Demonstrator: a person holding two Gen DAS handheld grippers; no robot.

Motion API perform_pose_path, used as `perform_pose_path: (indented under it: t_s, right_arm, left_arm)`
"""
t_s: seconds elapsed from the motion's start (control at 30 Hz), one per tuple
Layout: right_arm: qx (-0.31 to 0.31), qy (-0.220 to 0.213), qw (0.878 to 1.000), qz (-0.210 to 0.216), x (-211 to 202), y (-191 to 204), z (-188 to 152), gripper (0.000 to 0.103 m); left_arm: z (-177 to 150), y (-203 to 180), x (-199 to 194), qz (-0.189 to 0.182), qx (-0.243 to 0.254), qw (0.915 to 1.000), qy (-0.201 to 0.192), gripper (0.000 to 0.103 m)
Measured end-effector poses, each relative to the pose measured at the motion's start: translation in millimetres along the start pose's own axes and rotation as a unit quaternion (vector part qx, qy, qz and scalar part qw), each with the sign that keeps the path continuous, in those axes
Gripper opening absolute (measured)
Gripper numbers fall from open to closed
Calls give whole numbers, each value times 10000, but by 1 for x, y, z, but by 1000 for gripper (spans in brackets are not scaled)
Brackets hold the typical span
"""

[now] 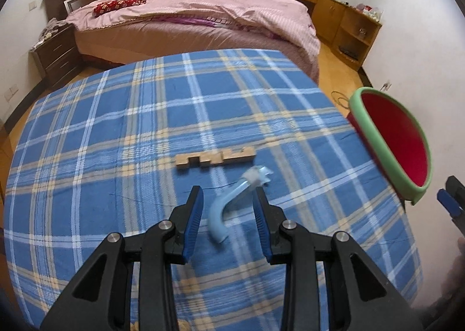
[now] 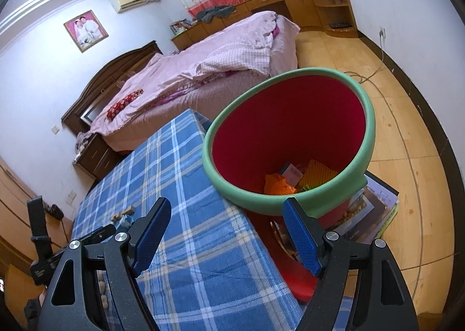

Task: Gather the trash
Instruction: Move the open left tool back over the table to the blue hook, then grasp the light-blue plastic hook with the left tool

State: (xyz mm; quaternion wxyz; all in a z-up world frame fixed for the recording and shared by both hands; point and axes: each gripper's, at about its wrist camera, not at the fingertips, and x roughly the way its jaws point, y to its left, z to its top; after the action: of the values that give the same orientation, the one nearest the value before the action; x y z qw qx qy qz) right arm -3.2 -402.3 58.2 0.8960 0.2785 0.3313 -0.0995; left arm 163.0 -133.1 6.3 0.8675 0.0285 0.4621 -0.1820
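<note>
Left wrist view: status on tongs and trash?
Left tongs open around blue plastic piece, not clamped. Right tongs open, empty, by red bin. Wooden block beyond, clear.

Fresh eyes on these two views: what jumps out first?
The red bin with a green rim, off the table's right edge with scraps already inside. Next, the blue checked cloth covering the table, where a pale blue plastic tube lies between the open left tongs and a notched wooden block lies just beyond.

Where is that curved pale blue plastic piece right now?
In the left wrist view, the curved pale blue plastic piece lies on the checked cloth, between the left gripper's fingers, near the notched wooden block.
</note>
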Motion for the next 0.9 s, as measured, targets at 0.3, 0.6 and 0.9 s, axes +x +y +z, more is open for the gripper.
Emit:
perform_pose_path:
  t_s: [0.3, 0.6, 0.9]
  right_arm:
    - [-24, 110, 9999, 24, 6, 2, -5, 80]
    - [-44, 225, 9997, 96, 15, 7, -8, 80]
    - [-405, 356, 9982, 246, 29, 39, -7, 80]
  left_arm:
    - [-5, 0, 19, 83, 192, 9996, 211, 35]
    - [-12, -13, 16, -33, 483, 9987, 146, 16]
    - [-8, 22, -14, -72, -90, 9997, -197, 16]
